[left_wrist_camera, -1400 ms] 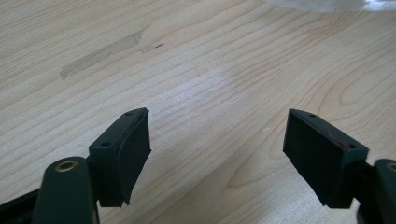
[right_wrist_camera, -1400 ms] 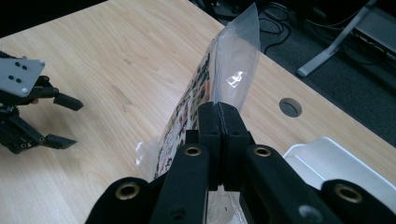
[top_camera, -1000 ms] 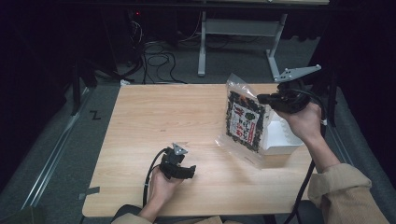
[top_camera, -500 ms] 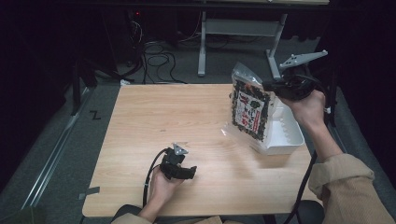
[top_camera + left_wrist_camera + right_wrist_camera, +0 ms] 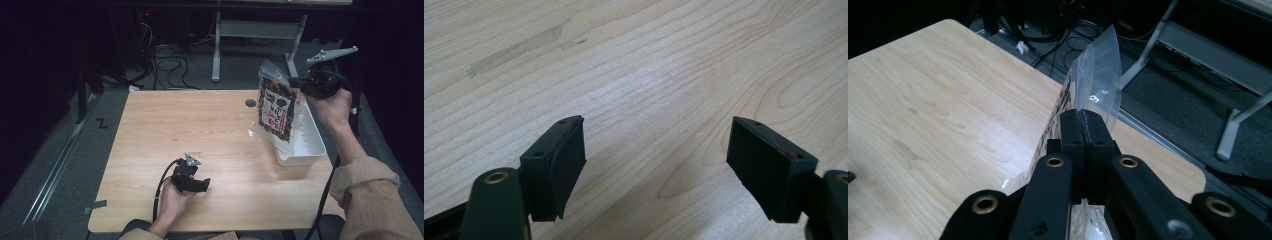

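A clear plastic snack bag (image 5: 276, 107) with a black, red and white label hangs upright above the right side of the wooden table (image 5: 200, 130). My right gripper (image 5: 294, 81) is shut on its top edge. In the right gripper view the bag (image 5: 1095, 82) is pinched between the closed pads (image 5: 1083, 125). The bag's lower end hangs in front of a white bin (image 5: 307, 145). My left gripper (image 5: 204, 184) rests near the table's front edge in the person's hand, open, with bare wood between its pads (image 5: 566, 155).
The white bin stands at the table's right edge. A small round hole (image 5: 250, 103) marks the tabletop near the back. Behind the table are a grey desk frame (image 5: 260, 30) and cables (image 5: 170, 55) on the floor.
The right gripper has carried the bag up and toward the back right, so it now hangs upright over the bin's left side. The left gripper has stayed still.
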A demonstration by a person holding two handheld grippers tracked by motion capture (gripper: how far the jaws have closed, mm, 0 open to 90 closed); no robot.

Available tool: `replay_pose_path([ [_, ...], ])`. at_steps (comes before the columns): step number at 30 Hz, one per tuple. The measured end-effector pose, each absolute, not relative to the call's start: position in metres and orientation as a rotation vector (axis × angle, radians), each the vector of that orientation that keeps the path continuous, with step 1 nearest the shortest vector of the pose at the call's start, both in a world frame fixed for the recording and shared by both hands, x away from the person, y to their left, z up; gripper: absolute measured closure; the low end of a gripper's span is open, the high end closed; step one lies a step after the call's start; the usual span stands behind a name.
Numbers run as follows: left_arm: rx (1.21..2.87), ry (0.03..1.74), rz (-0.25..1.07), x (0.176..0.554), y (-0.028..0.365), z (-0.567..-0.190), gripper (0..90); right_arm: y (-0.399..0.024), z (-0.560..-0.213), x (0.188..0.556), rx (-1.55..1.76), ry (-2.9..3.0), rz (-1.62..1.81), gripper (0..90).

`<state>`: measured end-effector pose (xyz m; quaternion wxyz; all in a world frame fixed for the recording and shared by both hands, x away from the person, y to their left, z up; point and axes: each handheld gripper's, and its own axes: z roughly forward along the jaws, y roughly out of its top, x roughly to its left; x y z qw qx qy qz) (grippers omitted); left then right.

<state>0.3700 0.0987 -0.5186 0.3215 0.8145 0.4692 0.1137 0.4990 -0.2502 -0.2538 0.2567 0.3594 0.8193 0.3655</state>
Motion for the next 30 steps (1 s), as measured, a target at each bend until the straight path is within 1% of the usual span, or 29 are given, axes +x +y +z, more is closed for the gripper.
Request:
replay_pose_path([
  [11, 2.136, 1.234, 0.296, 0.370, 0.099, -0.519, 24.1, -0.260, -0.240, 0.507, 0.991, 2.157, 0.953, 90.0],
  [30, 2.144, 1.234, 0.292, 0.370, 0.099, -0.520, 24.1, -0.297, -0.245, 0.509, 1.044, 2.082, 0.907, 90.0],
])
